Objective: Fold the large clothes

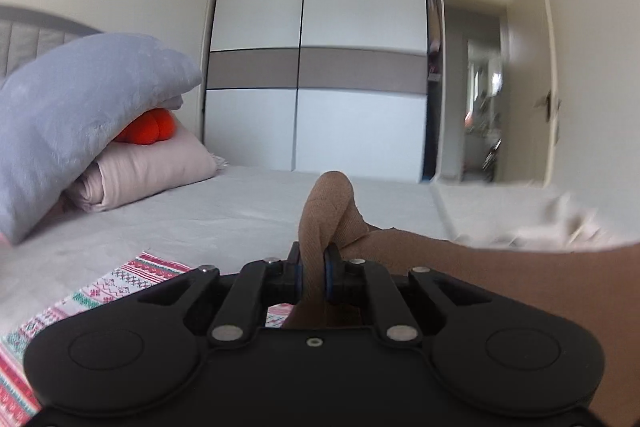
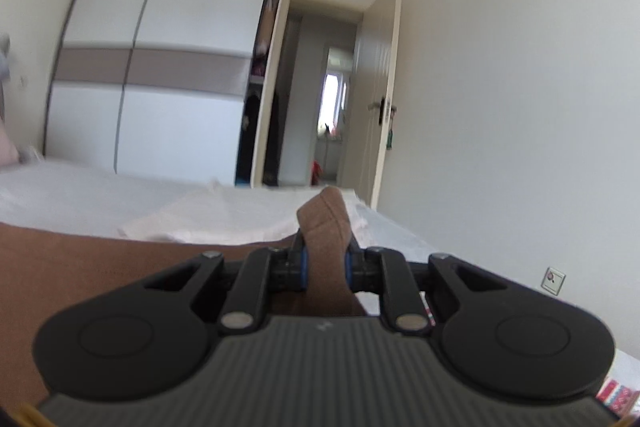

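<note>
A large brown garment (image 1: 520, 291) is stretched between both grippers above the bed. My left gripper (image 1: 315, 273) is shut on a bunched fold of it (image 1: 328, 203) that sticks up between the pads, and the cloth runs off to the right. My right gripper (image 2: 326, 267) is shut on another corner (image 2: 326, 223) of the same brown garment (image 2: 80, 267), which spreads to the left. Both grippers point roughly level toward the wardrobe.
The bed (image 1: 224, 215) has a grey sheet, with a patterned red and white cloth (image 1: 88, 299) under my left gripper. A grey pillow (image 1: 80, 115), an orange cushion (image 1: 150, 127) and a pink folded quilt (image 1: 148, 167) lie left. A pale garment (image 2: 208, 219) lies ahead. Wardrobe (image 1: 316, 67) and open door (image 2: 380, 99) stand beyond.
</note>
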